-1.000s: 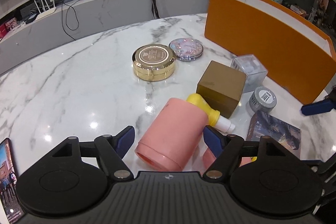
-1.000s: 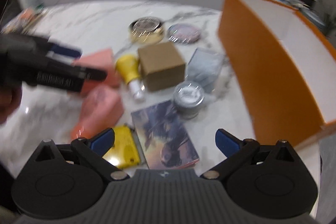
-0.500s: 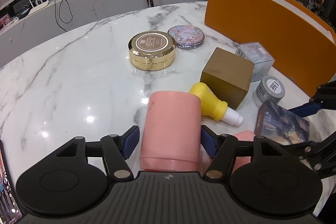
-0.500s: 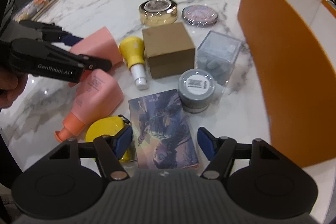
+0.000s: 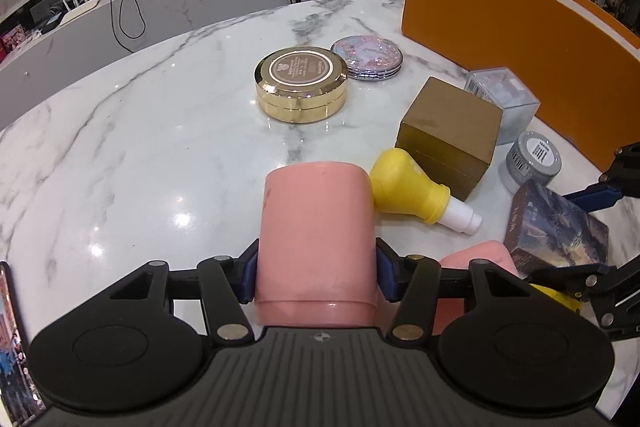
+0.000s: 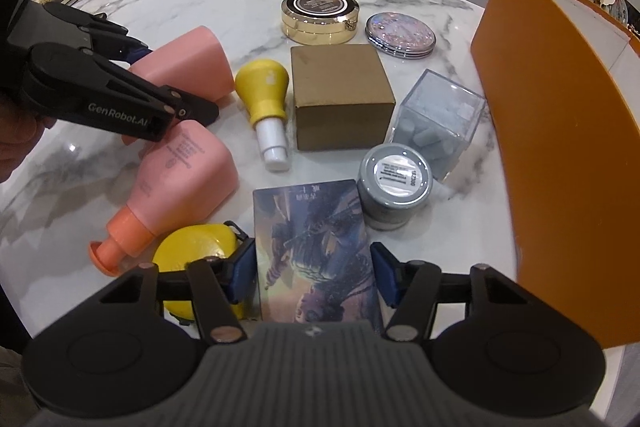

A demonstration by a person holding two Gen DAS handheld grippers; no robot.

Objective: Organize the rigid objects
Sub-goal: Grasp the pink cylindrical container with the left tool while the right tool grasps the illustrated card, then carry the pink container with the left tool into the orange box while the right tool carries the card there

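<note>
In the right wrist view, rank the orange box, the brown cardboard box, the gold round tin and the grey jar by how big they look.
1. orange box
2. brown cardboard box
3. and 4. gold round tin and grey jar look alike; the jar lies nearer the camera, so their order is unsure.

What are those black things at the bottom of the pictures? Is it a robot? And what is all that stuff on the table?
It is no robot. A person holds a hand-held gripper in each hand, and each one has a camera looking along its two blue-tipped fingers.

One picture is from the left hand-held gripper. Its jaws have just been closing, and they now squeeze a pink cup lying on its side.

The other is from the right hand-held gripper. It has just closed around a picture box.

The marble table also holds a gold tin, a brown box, a yellow bottle, a grey jar and a big orange box.
</note>
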